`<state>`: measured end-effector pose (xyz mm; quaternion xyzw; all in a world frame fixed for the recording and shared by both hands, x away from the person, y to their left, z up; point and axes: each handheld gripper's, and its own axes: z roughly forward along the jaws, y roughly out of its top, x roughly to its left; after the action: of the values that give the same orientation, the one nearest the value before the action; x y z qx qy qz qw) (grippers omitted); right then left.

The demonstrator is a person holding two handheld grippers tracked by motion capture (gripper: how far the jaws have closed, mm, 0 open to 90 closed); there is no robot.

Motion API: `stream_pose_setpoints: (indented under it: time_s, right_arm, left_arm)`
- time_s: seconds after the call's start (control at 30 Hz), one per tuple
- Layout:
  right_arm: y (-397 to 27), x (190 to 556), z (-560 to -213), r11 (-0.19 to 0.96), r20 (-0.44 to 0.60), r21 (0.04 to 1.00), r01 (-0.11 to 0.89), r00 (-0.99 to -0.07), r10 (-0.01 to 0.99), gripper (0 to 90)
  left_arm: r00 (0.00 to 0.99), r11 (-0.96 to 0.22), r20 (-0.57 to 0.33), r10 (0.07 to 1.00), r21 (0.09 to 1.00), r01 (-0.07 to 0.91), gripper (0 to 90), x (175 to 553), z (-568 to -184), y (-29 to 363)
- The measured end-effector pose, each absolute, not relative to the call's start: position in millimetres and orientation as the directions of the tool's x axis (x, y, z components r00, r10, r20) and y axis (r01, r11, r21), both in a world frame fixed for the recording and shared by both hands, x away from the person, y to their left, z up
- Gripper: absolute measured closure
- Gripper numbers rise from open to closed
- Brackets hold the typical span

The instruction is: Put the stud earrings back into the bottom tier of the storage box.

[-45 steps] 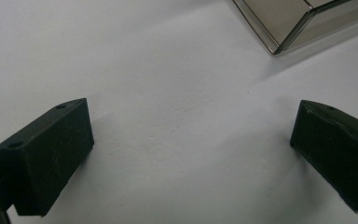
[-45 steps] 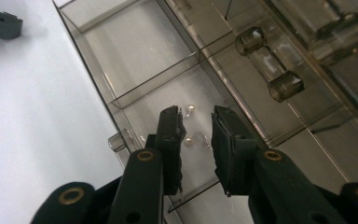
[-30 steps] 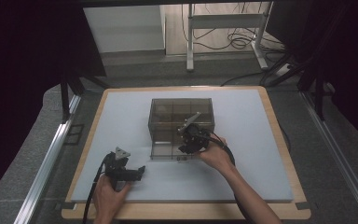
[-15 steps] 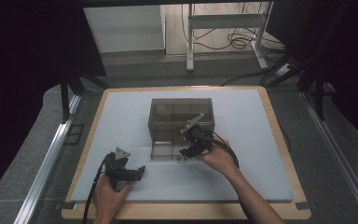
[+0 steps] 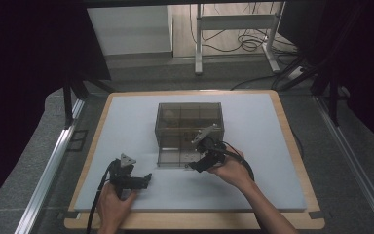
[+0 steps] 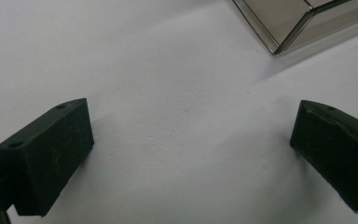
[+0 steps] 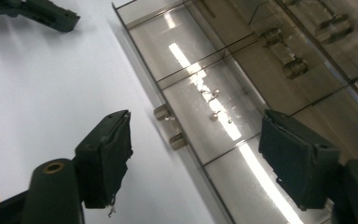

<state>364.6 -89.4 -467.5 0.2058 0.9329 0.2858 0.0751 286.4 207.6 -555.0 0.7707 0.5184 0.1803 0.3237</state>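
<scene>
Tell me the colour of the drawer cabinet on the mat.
Smoky translucent brown-grey cabinet, clearest in the high view.

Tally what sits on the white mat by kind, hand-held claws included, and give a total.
Smoky clear drawer cabinet: 1
Hand-held claws: 2, the left claw open over bare mat and the right claw open at the cabinet's pulled-out bottom drawer
White mat itself: 1
Total: 4
</scene>
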Motion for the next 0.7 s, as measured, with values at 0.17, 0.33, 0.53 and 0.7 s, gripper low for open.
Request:
stream_pose_setpoints:
  time_s: [0.17, 0.33, 0.53, 0.7]
  right_arm:
    - [-96.7, 355.4, -471.0, 0.748, -0.018, 0.572, 0.337, -0.906, 0.422, 19.6]
    - [-107.5, 343.0, -480.0, 0.741, -0.027, 0.587, 0.327, -0.906, 0.421, 16.2]
    - [-120.6, 327.9, -500.6, 0.739, -0.031, 0.594, 0.318, -0.909, 0.416, 10.4]
    - [-132.2, 318.5, -517.0, 0.717, -0.033, 0.627, 0.306, -0.908, 0.417, 8.6]
  left_arm:
    - [0.397, -0.253, -0.058, 0.916, 0.686, 0.682, 0.0, 286.4, -555.0, 207.5]
    - [0.394, -0.247, -0.062, 0.917, 0.687, 0.683, 0.0, 286.3, -555.2, 207.1]
    - [0.393, -0.246, -0.062, 0.917, 0.688, 0.682, 0.0, 286.3, -555.3, 207.1]
    - [0.396, -0.251, -0.060, 0.916, 0.686, 0.683, 0.0, 286.3, -555.1, 207.3]
